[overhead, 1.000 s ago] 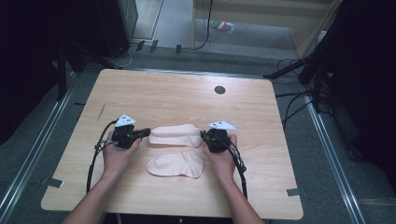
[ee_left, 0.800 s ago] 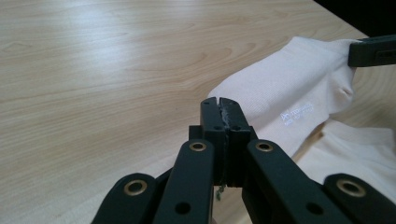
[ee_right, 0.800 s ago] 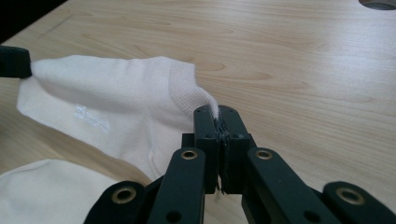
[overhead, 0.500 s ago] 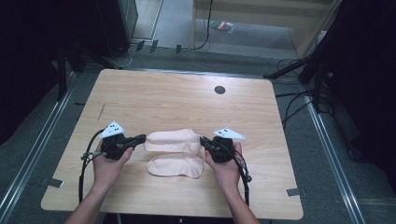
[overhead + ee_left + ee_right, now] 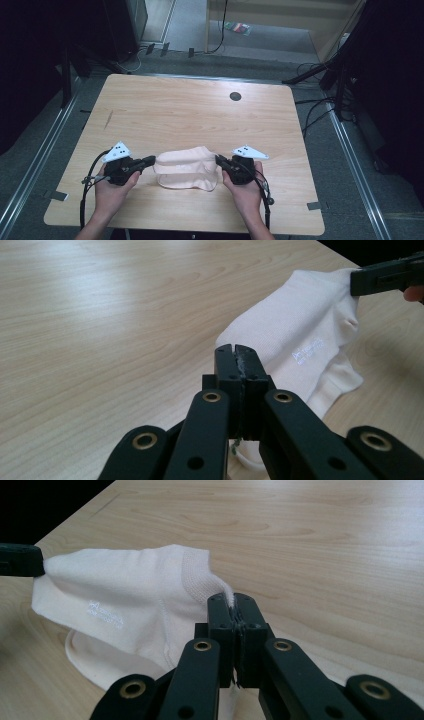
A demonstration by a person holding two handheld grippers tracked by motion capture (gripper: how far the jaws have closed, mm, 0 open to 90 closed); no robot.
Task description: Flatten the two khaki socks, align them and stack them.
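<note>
A cream sock (image 5: 186, 164) is stretched between my two grippers, low over the front of the wooden table (image 5: 200, 110). My left gripper (image 5: 150, 161) is shut on its left end, and the jaws (image 5: 235, 352) stand pressed together with fabric in them. My right gripper (image 5: 218, 160) is shut on its right end, with the cuff pinched at the jaw tips (image 5: 232, 602). A second cream sock (image 5: 195, 184) lies flat underneath, its edge showing below the held one (image 5: 85, 655).
A small black round hole (image 5: 235, 96) sits in the table's far middle. Cables (image 5: 310, 115) trail over the floor at the right, and metal rails (image 5: 40, 155) run along both sides. The person's hands rest near the front edge.
Both grippers have drawn the held sock toward the person. It now hangs over the second sock instead of lying beyond it.
</note>
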